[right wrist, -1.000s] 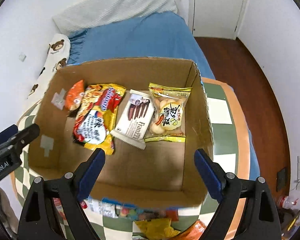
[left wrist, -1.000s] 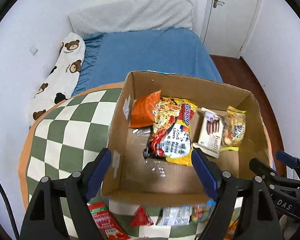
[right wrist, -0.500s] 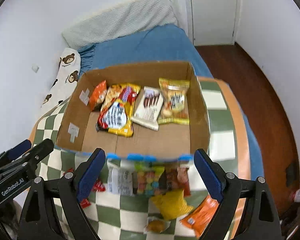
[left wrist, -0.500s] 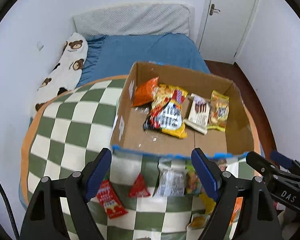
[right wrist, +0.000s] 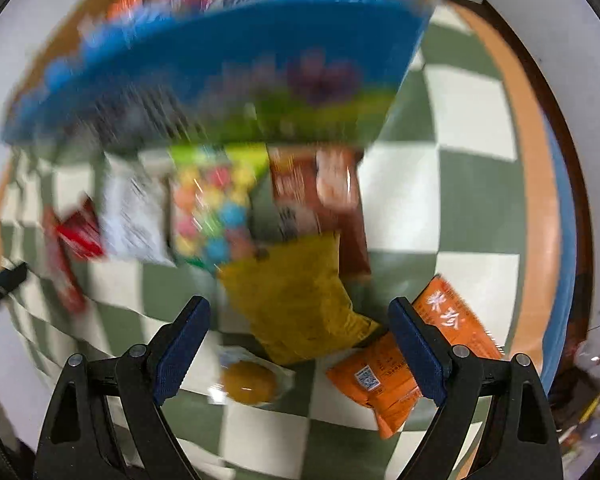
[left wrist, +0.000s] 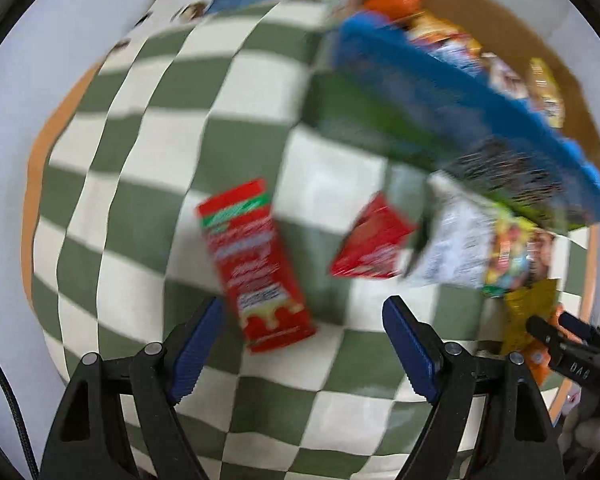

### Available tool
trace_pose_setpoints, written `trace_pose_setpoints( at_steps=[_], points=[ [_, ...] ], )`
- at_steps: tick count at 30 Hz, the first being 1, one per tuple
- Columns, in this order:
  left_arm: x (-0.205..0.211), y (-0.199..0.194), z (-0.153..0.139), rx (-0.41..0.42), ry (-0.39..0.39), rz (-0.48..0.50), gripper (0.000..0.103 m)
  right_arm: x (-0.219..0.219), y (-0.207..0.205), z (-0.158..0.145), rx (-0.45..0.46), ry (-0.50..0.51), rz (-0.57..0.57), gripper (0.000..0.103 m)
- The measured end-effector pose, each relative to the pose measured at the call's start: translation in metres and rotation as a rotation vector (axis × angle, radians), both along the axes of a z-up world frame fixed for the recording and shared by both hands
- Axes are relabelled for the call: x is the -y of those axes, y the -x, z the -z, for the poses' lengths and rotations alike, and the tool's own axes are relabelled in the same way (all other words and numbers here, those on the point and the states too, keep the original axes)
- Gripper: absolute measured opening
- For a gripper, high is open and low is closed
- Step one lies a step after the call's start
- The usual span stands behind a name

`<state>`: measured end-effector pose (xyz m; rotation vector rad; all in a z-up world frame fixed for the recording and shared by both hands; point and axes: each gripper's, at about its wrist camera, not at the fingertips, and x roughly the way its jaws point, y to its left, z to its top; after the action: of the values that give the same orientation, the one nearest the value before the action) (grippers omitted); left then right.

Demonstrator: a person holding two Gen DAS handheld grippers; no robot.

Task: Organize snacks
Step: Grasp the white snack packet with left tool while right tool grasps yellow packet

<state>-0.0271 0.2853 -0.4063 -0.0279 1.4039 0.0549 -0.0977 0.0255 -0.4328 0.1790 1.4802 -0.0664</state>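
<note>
Both views are motion-blurred. The cardboard box (left wrist: 452, 80), blue and green outside, holds several snack packs at the back of the checkered table (left wrist: 148, 128). My left gripper (left wrist: 302, 330) is open and empty, low over the cloth beside a red snack box (left wrist: 256, 264) and a red triangular pack (left wrist: 374, 240). My right gripper (right wrist: 300, 334) is open and empty, its jaws on either side of a yellow bag (right wrist: 300, 300). An orange pack (right wrist: 400, 360), a round bun in clear wrap (right wrist: 250, 378), a candy bag (right wrist: 212, 212) and a brown pack (right wrist: 312, 196) lie around it.
A white printed pack (left wrist: 456, 240) and the candy bag (left wrist: 508, 256) lie against the box front. The right gripper's tip (left wrist: 568, 348) shows at the far right of the left wrist view. The table's orange rim (right wrist: 536, 184) runs along the right; a bed lies behind.
Both grippers have pulled back from above the box and dropped low over the loose snacks in front of it. Both stay open and empty.
</note>
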Motion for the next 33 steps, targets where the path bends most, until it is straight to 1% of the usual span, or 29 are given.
trace_pose_setpoints(
  at_steps=[2, 4, 8, 9, 11, 14, 17, 18, 19, 20, 21, 23, 24, 27, 31, 33],
  points=[
    [-0.015, 0.003, 0.01, -0.028, 0.001, -0.038, 0.081, -0.007, 0.004, 0.016, -0.022, 0.021, -0.025, 0.092],
    [-0.026, 0.005, 0.016, -0.038, -0.005, -0.064, 0.081, -0.01, 0.007, 0.027, -0.032, 0.031, -0.022, 0.092],
    [-0.037, 0.01, 0.019, -0.05, -0.004, -0.07, 0.081, -0.011, 0.013, 0.034, -0.027, 0.03, 0.038, 0.073],
    [-0.036, 0.011, 0.019, -0.053, 0.0, -0.067, 0.081, -0.011, 0.015, 0.034, -0.027, 0.019, 0.058, 0.071],
    [-0.027, 0.011, 0.016, -0.053, 0.018, -0.044, 0.081, -0.006, 0.019, 0.036, -0.035, -0.036, 0.109, 0.066],
    [0.004, 0.004, 0.011, -0.039, 0.052, 0.016, 0.081, 0.003, 0.021, 0.036, -0.058, -0.149, 0.177, 0.064],
    [0.045, -0.007, 0.013, -0.071, 0.106, 0.095, 0.081, 0.011, 0.021, 0.037, -0.086, -0.239, 0.225, 0.064],
    [0.061, -0.011, 0.016, -0.073, 0.104, 0.129, 0.081, 0.014, 0.021, 0.04, -0.096, -0.261, 0.234, 0.064],
    [0.074, -0.014, 0.019, -0.071, 0.085, 0.158, 0.081, 0.016, 0.015, 0.039, -0.104, -0.267, 0.232, 0.065],
    [0.088, -0.018, 0.023, -0.073, 0.068, 0.187, 0.081, 0.019, 0.015, 0.039, -0.107, -0.271, 0.23, 0.068],
    [0.095, -0.026, 0.029, -0.077, 0.061, 0.202, 0.081, 0.019, 0.013, 0.038, -0.105, -0.268, 0.226, 0.07],
    [0.112, -0.033, 0.04, -0.089, 0.039, 0.23, 0.081, 0.022, 0.011, 0.035, -0.09, -0.236, 0.209, 0.084],
    [0.118, -0.036, 0.045, -0.096, 0.035, 0.236, 0.081, 0.022, 0.01, 0.032, -0.074, -0.22, 0.193, 0.085],
    [0.129, -0.042, 0.057, -0.106, 0.033, 0.254, 0.081, 0.023, 0.004, 0.022, -0.053, -0.164, 0.151, 0.086],
    [0.135, -0.051, 0.069, -0.115, 0.059, 0.245, 0.081, 0.024, 0.006, 0.02, -0.042, -0.155, 0.15, 0.086],
    [0.127, -0.052, 0.074, -0.105, 0.095, 0.225, 0.066, 0.026, 0.007, 0.021, -0.035, -0.141, 0.155, 0.086]
  ],
)
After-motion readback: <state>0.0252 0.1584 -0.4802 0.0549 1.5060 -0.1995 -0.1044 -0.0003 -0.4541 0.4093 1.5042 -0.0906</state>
